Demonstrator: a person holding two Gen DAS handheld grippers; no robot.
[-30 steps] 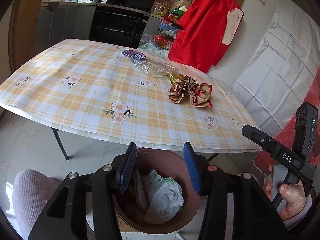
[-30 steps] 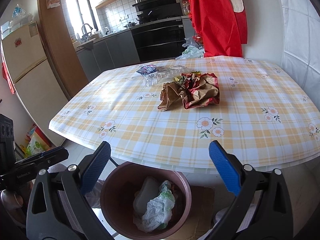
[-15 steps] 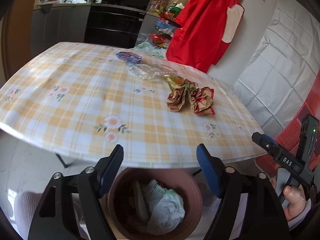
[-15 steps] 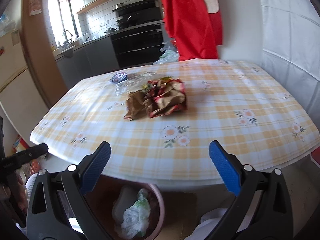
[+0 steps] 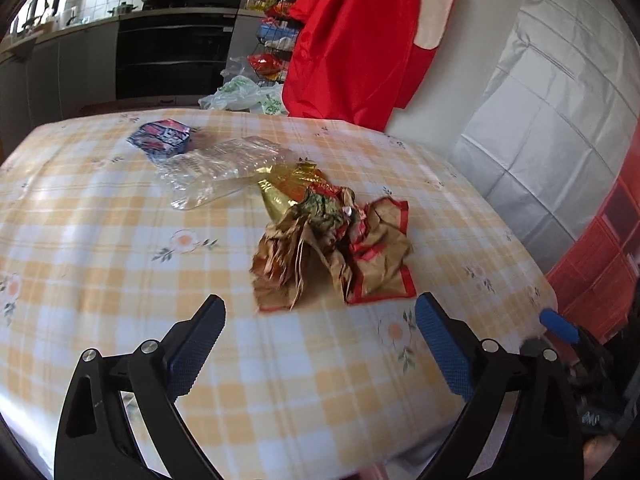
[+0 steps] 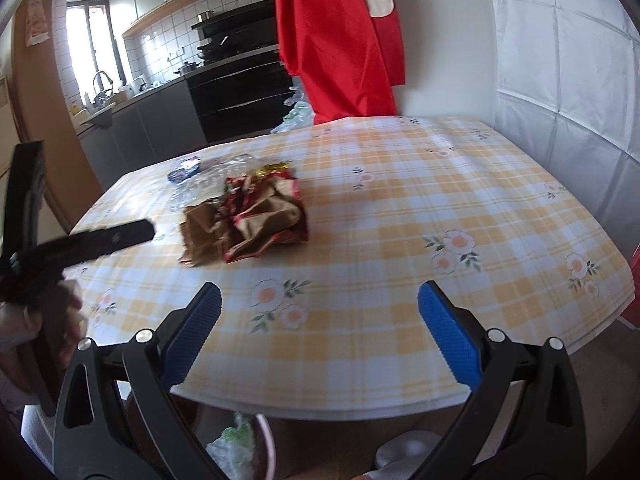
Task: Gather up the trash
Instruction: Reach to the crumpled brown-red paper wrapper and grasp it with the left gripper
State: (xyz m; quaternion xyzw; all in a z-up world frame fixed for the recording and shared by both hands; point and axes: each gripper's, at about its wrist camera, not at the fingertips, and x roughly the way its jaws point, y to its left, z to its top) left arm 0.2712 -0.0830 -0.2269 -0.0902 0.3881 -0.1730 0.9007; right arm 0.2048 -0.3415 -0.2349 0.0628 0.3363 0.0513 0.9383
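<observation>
Trash: crumpled paper bag (image 5: 336, 256) not yet reached. Left gripper (image 5: 320, 344) opening, empty; right gripper (image 6: 320, 332) wide, empty. Risk: only loose folds get pinched, bag slips out.

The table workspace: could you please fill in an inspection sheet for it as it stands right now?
Surface: table under a yellow checked floral cloth.
Job's things: crumpled brown paper wrapper, clear plastic packaging and purple packet lie on it; bin with trash sits below the near edge.
Clutter: nothing seen beyond the trash.
Grippers: left gripper opening, nothing between its jaws; right gripper open, empty.
Cables: nothing seen.
Surroundings: red garment hanging behind, kitchen counter, oven.
</observation>
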